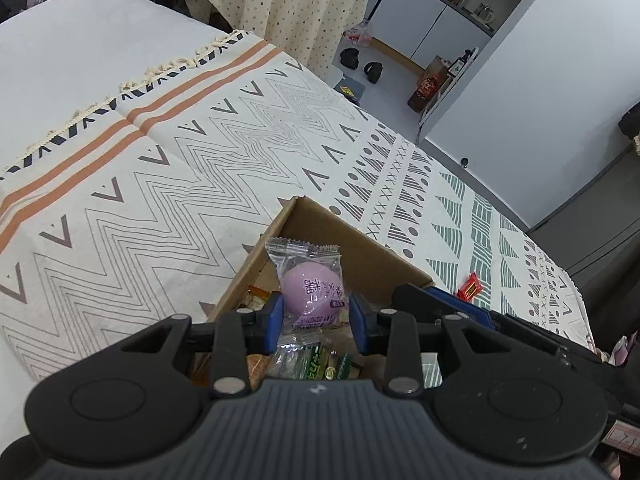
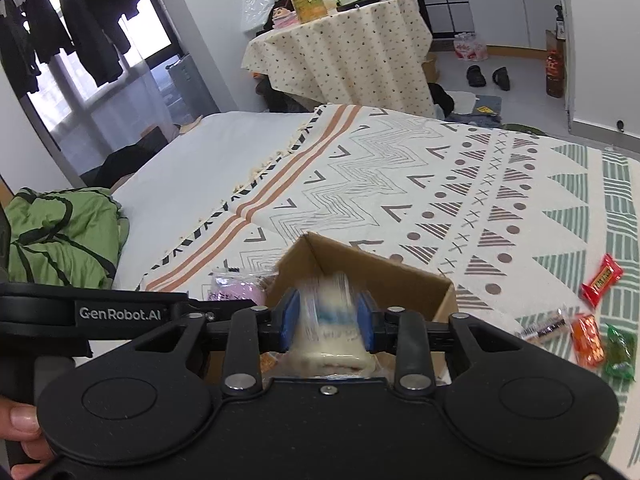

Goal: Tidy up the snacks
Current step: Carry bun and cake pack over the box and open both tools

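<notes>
Pink and round inside a clear crinkly wrapper, the sweet point(image 1: 313, 294) sits clamped in the left tool point(image 1: 316, 314), above the open cardboard box point(image 1: 340, 240) on the bed. It looks light and soft; the film is likely slippery, so gripping across the body suits it. The right tool point(image 2: 329, 322) squeezes a pale, blurred packet point(image 2: 330, 320) over the same box. Green-wrapped snacks point(image 1: 316, 366) already lie inside. Loose sweets point(image 2: 588, 340) lie on the patterned blanket point(image 2: 400, 184).

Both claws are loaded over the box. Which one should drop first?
Probably left. The left claw holds the pink snack packet directly above the cardboard box, sharply seen. The right claw's packet is blurred.
</notes>
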Available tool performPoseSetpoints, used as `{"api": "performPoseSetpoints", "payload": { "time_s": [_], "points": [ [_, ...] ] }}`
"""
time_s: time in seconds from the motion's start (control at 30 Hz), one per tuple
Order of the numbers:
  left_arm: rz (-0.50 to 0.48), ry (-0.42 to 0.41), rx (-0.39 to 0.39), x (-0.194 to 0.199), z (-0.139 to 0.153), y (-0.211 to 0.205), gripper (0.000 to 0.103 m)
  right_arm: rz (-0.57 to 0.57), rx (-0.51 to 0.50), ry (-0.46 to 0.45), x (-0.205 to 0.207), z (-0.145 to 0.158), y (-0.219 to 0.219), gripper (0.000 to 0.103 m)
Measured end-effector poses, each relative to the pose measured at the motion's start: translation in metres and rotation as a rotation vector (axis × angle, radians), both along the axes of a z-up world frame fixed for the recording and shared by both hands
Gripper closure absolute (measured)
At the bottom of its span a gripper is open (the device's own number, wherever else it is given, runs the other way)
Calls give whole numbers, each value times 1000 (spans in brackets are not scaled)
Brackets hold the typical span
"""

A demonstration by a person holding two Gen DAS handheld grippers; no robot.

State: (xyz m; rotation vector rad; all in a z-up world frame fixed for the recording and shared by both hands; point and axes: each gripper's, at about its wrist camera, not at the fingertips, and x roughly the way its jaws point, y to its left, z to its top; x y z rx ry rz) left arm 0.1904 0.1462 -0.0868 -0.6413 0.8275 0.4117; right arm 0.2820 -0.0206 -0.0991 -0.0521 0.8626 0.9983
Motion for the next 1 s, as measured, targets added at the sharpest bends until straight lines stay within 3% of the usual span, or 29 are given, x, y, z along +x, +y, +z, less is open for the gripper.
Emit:
{"api": "performPoseSetpoints", "payload": {
  "time_s": [0.13,0.33,0.53,0.67,1.0],
  "points": [
    [-7,10,-12,6,-6,3,69,-44,-38,-23,7,-2,3,72],
    [-16,28,-30,13,-13,2,69,-95,-44,24,15,-9,-9,69],
    [-18,26,-50,18,-11,0,60,-159,-46,46,18,-9,-27,52],
    [-8,26,-50,14,-8,-3,57,-182,-44,53,16,-6,-38,50],
    [-18,42,-21,6,1,-22,36,-244,-52,56,3,-7,-79,37]
  ]
}}
